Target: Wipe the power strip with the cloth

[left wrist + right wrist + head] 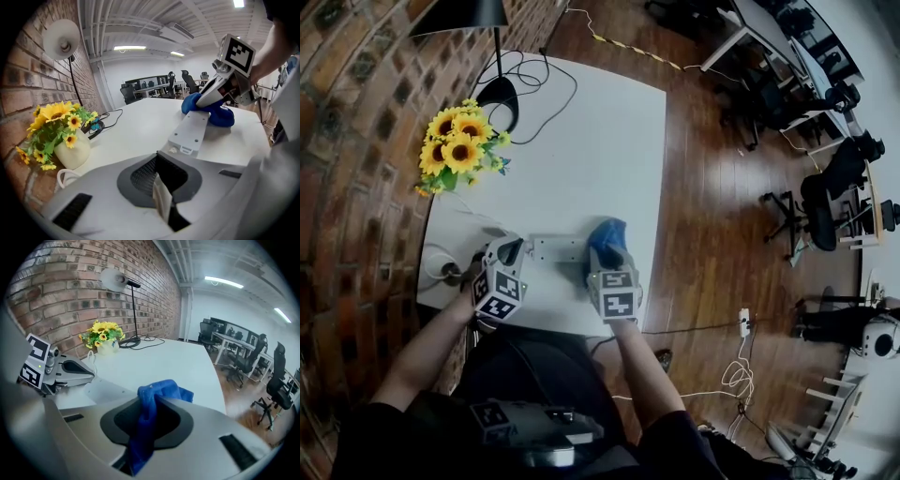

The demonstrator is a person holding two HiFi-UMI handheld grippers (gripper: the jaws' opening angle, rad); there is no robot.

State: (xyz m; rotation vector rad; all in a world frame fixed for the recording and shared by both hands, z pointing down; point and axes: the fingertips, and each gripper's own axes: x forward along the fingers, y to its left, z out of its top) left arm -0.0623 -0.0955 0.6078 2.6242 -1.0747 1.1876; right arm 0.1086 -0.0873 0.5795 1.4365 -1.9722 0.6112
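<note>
A white power strip (553,248) lies across the near part of the white table (600,141). My left gripper (514,253) is shut, its tips at the strip's left end; in the left gripper view the strip (192,131) runs away from the left gripper (161,190), and something thin and pale shows between the jaws. My right gripper (606,255) is shut on a blue cloth (607,232) that rests on the strip's right end. The cloth (161,392) bunches out past the right gripper (149,417). The left gripper view shows the cloth (211,112) under the right gripper (216,91).
Sunflowers in a white vase (457,142) stand at the table's left edge. A black lamp base (499,94) with cables sits at the far left corner. A white cable coil (439,267) lies by the brick wall. Office chairs (825,202) stand on the wooden floor to the right.
</note>
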